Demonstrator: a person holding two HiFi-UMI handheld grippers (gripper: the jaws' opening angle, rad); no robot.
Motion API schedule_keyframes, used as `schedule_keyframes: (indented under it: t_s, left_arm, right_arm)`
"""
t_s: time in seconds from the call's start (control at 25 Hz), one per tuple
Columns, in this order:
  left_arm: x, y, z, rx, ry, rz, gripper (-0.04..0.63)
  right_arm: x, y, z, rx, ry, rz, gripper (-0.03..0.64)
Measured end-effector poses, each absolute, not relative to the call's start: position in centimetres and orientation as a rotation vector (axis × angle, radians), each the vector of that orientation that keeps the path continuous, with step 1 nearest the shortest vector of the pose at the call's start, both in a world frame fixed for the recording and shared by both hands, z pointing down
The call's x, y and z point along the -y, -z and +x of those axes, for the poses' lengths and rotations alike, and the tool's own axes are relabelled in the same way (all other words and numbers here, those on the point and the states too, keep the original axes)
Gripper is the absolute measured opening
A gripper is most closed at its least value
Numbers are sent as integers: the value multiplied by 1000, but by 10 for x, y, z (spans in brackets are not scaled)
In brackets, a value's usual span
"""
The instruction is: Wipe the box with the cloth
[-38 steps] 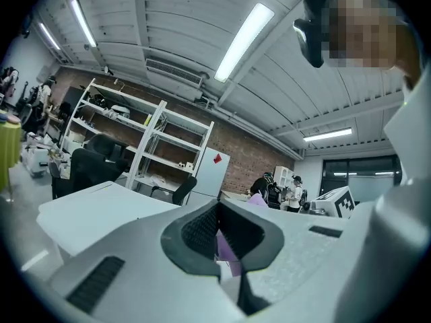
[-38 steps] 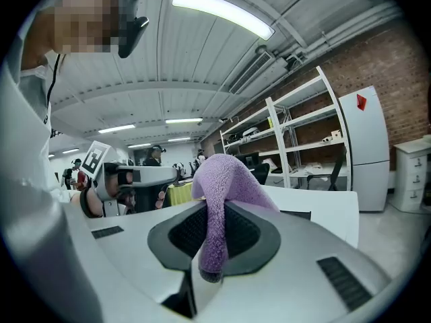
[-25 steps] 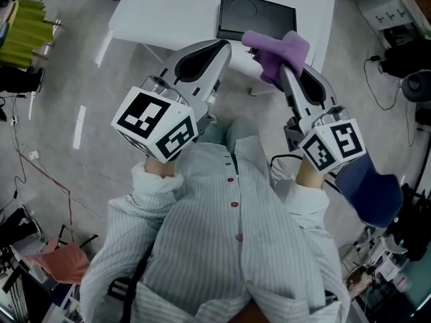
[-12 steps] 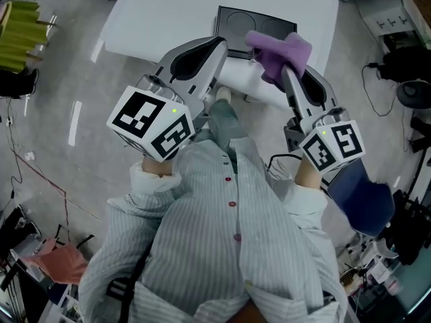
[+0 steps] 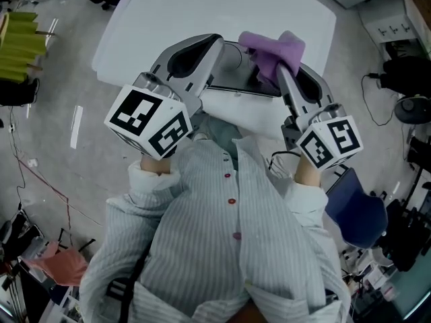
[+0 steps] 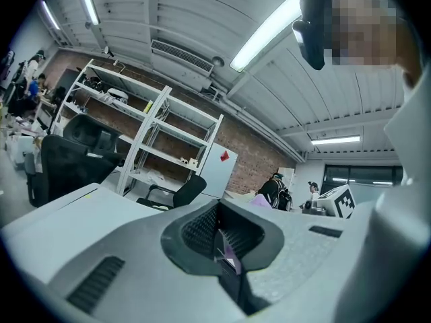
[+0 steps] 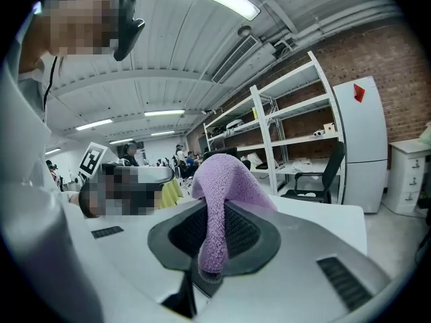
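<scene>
Your right claw (image 5: 285, 78) is pinching the cloth (image 5: 272, 48) by one edge, so most of it flops loose over the tip. Your left claw (image 5: 214, 46) is pressed together with nothing I can make out in it. Both are held up over the near edge of the tabletop (image 5: 202, 9). The box (image 5: 236, 69) lies flat there just beyond them, largely hidden behind the claws in the head view. To wipe well, I'd tip the right claw down so the loose part of the cloth lands flat on the lid rather than the hard tips. Drag in slow, overlapping passes, and rest the left claw against the box's near side so it doesn't slide on the smooth tabletop.
</scene>
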State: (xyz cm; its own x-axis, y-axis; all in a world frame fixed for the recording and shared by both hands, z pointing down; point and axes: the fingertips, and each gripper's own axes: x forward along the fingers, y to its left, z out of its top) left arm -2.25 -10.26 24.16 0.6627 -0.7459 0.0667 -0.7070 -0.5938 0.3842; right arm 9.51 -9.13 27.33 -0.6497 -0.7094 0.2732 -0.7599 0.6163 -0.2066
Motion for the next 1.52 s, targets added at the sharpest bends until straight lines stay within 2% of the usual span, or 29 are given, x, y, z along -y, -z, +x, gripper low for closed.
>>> schedule_keyframes:
  t_s: [0.16, 0.4, 0.84, 1.2, 1.52]
  left_arm:
    - [121, -246, -12, 1158, 120, 2490, 8]
    - [149, -264, -34, 1196, 77, 2454, 8]
    - [165, -277, -34, 1171, 11, 2434, 8]
    - [156, -340, -21, 1177, -195, 2333, 9]
    - [143, -407, -57, 1121, -352, 2230, 72]
  right_arm:
    - [114, -273, 106, 2686, -464, 1203, 44]
    - [141, -283, 90, 2692, -487, 1170, 44]
    - [143, -280, 86, 2680, -501, 1183, 44]
    - [148, -303, 90, 2649, -549, 1137, 44]
    - [161, -330, 33, 2630, -596, 1055, 44]
